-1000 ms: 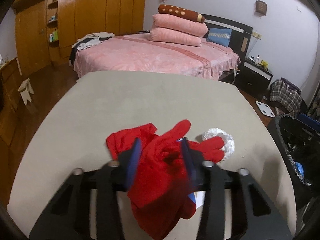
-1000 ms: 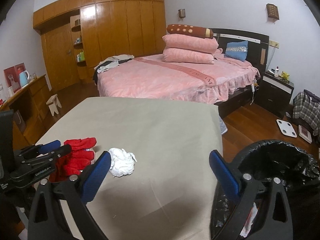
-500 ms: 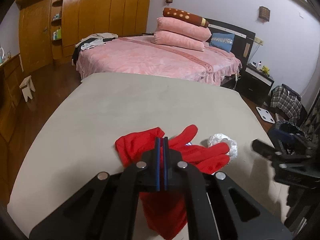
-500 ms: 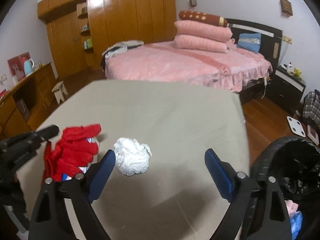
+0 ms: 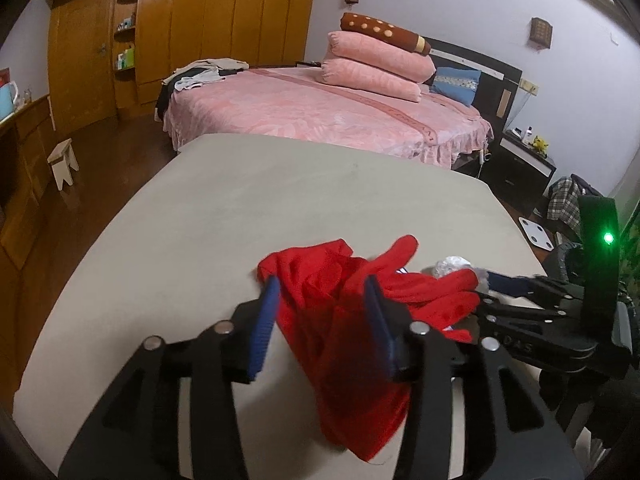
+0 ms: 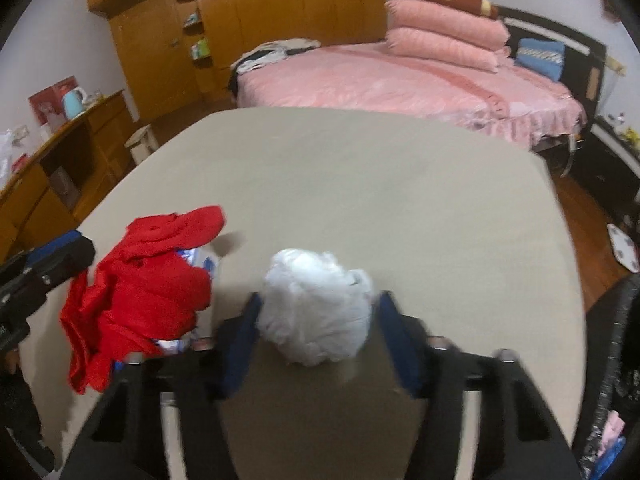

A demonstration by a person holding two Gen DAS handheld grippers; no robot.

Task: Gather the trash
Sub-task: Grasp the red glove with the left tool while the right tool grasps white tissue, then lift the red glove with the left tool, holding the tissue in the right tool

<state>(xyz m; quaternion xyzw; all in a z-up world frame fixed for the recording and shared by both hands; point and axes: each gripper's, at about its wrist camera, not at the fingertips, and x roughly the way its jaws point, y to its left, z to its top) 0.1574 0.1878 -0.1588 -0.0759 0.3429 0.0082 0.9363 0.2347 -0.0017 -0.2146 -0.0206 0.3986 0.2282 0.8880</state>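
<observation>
A pink bed (image 5: 320, 116) with stacked pillows (image 5: 376, 64) filled the upper middle of the frame. A wooden wardrobe (image 5: 224, 20) stood upper left, pale walls (image 5: 480, 8) upper right, a dark wood floor (image 5: 100, 152) at left, and a small stool (image 5: 64, 162) nearby.

At the lower centre of the frame the right claw (image 6: 316, 336) stands open, its blue pads on either side of a crumpled white wad (image 6: 316, 308) lying on the beige bench (image 6: 380, 184). A red cloth (image 6: 140, 288) sprawls at the lower left, just beside the wad. The other claw's dark tip (image 6: 60, 256) reaches in from the left edge, and a black bin rim (image 6: 616, 340) shows at the lower right.
</observation>
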